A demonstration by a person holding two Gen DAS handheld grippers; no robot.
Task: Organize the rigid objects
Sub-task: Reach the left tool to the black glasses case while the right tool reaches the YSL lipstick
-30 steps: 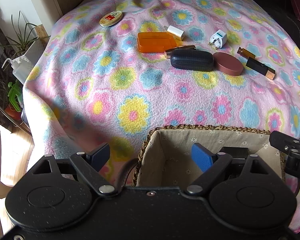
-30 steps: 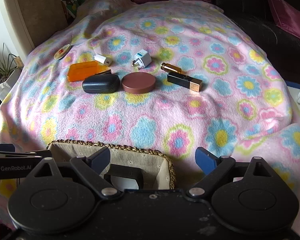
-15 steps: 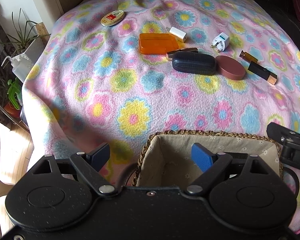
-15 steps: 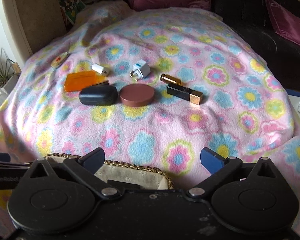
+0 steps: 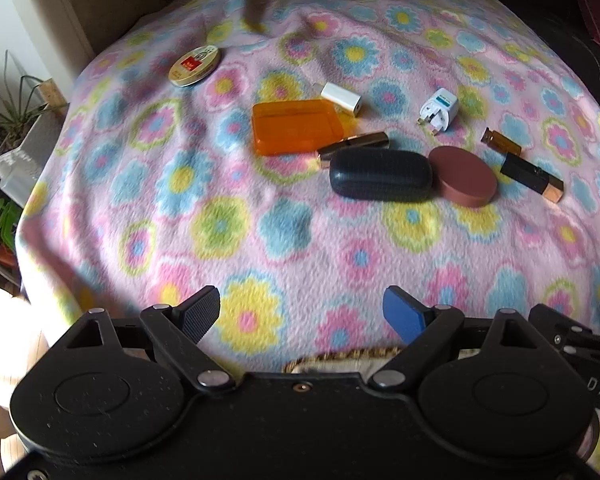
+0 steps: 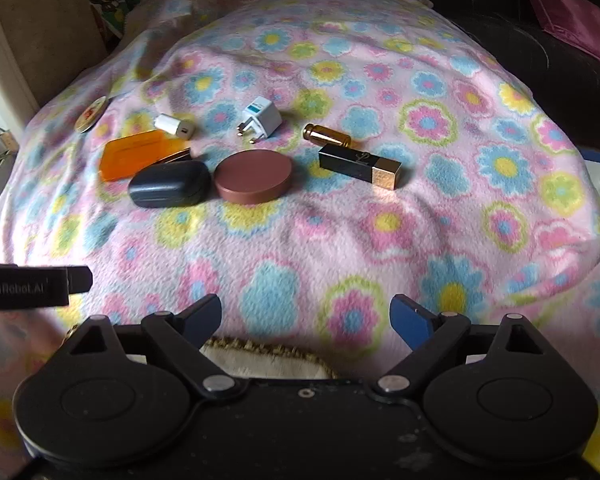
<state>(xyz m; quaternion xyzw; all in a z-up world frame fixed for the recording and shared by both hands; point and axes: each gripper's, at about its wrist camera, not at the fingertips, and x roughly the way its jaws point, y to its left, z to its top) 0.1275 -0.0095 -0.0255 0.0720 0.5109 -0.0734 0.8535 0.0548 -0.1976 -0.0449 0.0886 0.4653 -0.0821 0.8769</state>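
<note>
Both grippers empty, hovering by the basket

Left gripper and right gripper hang with jaws wide open, nothing held, right over the basket rim, I'd guess lining up a pick. The case, disc, lipstick and plug lie clustered further out on the blanket.
</note>
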